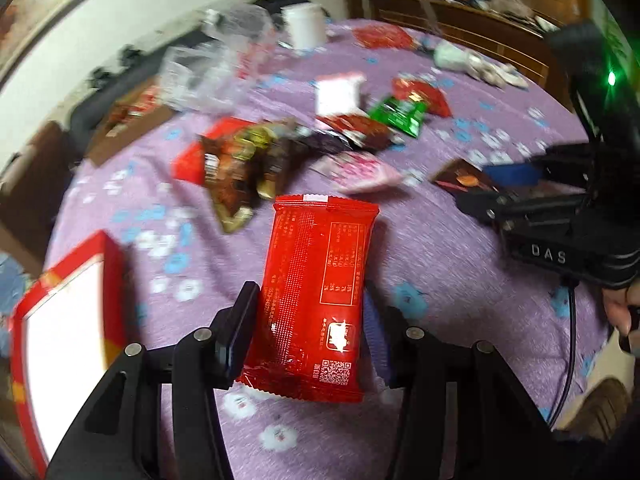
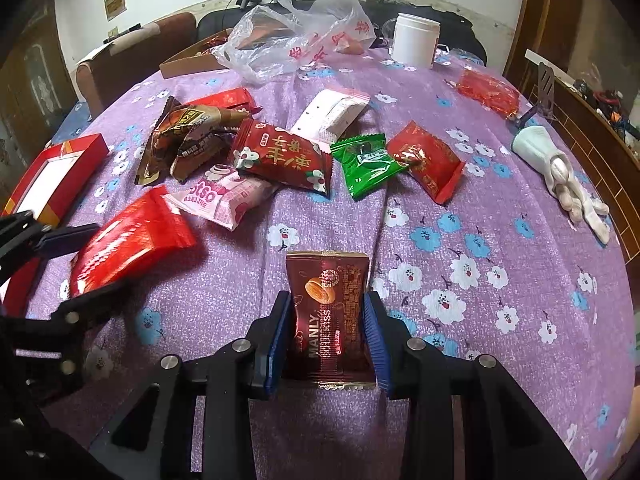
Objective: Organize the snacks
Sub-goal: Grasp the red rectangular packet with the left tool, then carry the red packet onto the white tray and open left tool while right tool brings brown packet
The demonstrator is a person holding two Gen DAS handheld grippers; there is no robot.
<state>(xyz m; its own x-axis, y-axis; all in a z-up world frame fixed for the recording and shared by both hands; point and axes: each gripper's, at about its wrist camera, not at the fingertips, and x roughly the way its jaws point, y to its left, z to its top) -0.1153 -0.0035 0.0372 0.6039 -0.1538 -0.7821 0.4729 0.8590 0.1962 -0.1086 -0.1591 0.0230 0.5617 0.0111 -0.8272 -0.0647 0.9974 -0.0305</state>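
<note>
Foil and plastic wrappers make up the whole load here, so light, crinkly, slippery handling is to be expected. A red packet [image 1: 316,300] is held between the pads of the left gripper [image 1: 308,332], the jaws partly closed on its two long edges; it is lifted above the purple flowered tablecloth [image 1: 440,260], near the table's left edge, close to the red box [image 1: 64,320] that stands there with its white inside showing. A dark brown packet [image 2: 330,320] is clamped in the right gripper [image 2: 326,336], blue pads pressed against its long sides, over the near part of the table. Both packets are judged pillow-like and soft: too hard a squeeze may crush what is inside, while a weak one lets the glossy film slide out. Hold is best taken across the narrow width at mid-length, not on the crimped end seals, which are thin and fold over. The remaining snacks, among them a green packet [image 2: 366,164] and a pink packet [image 2: 224,200], are heaped toward the table's middle, overlapping, so single ones should be picked from the heap's rim.
</note>
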